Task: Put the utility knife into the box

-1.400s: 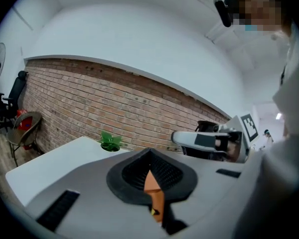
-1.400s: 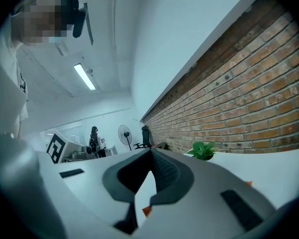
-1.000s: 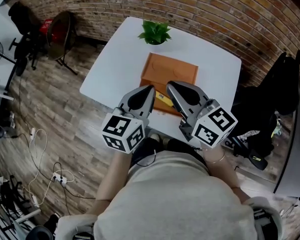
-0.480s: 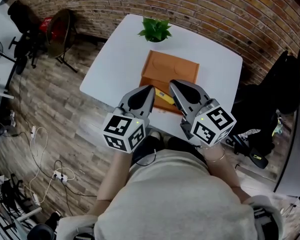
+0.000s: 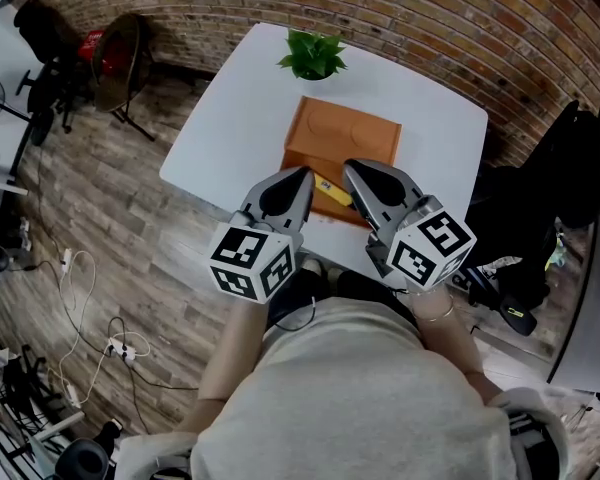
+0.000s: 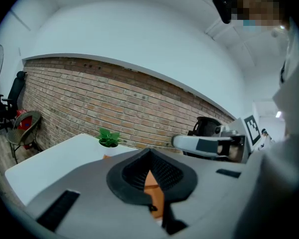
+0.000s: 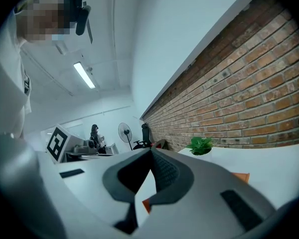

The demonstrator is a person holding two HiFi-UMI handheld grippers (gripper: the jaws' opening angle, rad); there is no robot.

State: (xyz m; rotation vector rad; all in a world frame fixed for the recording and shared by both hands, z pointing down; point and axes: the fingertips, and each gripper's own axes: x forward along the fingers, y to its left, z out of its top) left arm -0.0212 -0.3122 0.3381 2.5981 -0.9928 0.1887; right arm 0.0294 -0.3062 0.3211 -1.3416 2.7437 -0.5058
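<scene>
Both were closed, empty!
Left hand-held gripper point(image 5: 302, 174) and right hand-held gripper point(image 5: 349, 167) flanked the utility knife point(image 5: 332, 190) at the box's point(image 5: 346, 134) near edge.

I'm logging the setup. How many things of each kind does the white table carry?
Potted plant: 1
Orange-brown box: 1
Yellow utility knife: 1
Total: 3
</scene>
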